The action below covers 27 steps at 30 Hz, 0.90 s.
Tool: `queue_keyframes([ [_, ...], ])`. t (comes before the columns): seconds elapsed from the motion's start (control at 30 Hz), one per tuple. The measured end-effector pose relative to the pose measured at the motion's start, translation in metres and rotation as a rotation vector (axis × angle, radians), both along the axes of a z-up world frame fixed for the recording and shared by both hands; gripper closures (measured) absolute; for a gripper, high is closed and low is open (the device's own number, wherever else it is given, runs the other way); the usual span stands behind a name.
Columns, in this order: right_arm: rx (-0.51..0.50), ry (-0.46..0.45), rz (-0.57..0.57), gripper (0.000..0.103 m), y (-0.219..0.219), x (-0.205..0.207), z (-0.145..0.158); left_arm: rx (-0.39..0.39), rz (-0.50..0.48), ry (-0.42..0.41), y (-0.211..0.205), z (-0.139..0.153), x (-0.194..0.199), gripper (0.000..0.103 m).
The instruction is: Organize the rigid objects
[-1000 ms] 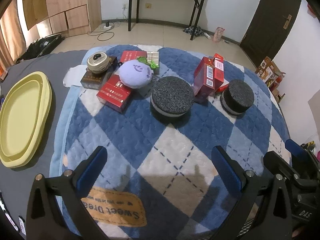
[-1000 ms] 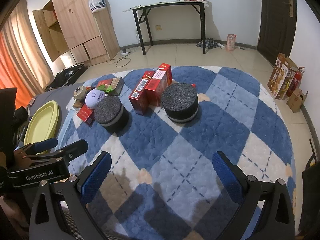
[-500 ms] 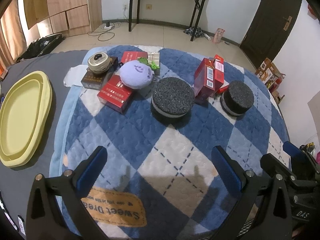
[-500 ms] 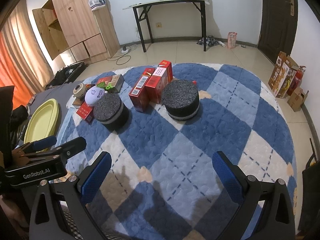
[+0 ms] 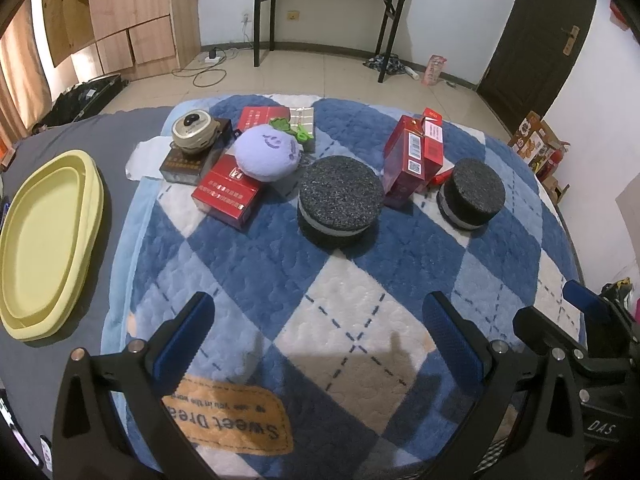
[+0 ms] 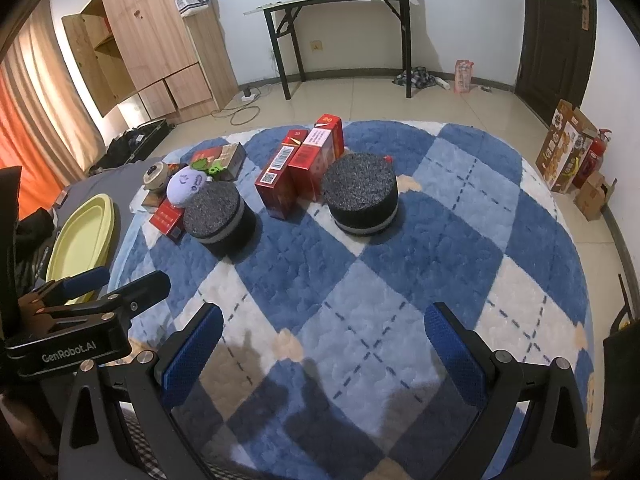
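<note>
My right gripper [image 6: 320,348] hangs wide open over the blue checked rug [image 6: 460,240]

Ahead I see two black foam discs [image 6: 362,196] [image 6: 218,214] with upright red boxes [image 6: 300,172] between them; a purple plush [image 6: 187,184] lies by the left disc, a yellow tray [image 6: 86,236] off the rug, my left gripper [image 6: 96,292] at lower left

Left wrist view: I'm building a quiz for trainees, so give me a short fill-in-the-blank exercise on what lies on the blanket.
1. The purple plush ball rests partly on a flat ____ box.
2. The number of round black foam pads, one near the plush and one further right, is ____.
3. Left of the blanket lies an empty tray coloured ____.
4. The left gripper and right gripper both have jaws that are ____.

Missing words: red; two; yellow; open
</note>
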State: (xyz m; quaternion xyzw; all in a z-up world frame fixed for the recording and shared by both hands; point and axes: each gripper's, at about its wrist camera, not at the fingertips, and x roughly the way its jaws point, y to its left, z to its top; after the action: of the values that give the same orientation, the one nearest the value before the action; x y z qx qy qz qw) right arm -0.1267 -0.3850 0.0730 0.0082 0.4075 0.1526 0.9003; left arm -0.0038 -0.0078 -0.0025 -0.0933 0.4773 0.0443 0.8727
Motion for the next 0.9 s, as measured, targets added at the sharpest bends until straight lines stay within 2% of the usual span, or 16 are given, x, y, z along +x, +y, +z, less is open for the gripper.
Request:
queue_keyframes([
  [0.9,-0.01,0.013,0.001,0.0,0.0012,0.0016,-0.0037,0.014,-0.023,0.0,-0.0057,-0.0006,0.0004,0.0],
])
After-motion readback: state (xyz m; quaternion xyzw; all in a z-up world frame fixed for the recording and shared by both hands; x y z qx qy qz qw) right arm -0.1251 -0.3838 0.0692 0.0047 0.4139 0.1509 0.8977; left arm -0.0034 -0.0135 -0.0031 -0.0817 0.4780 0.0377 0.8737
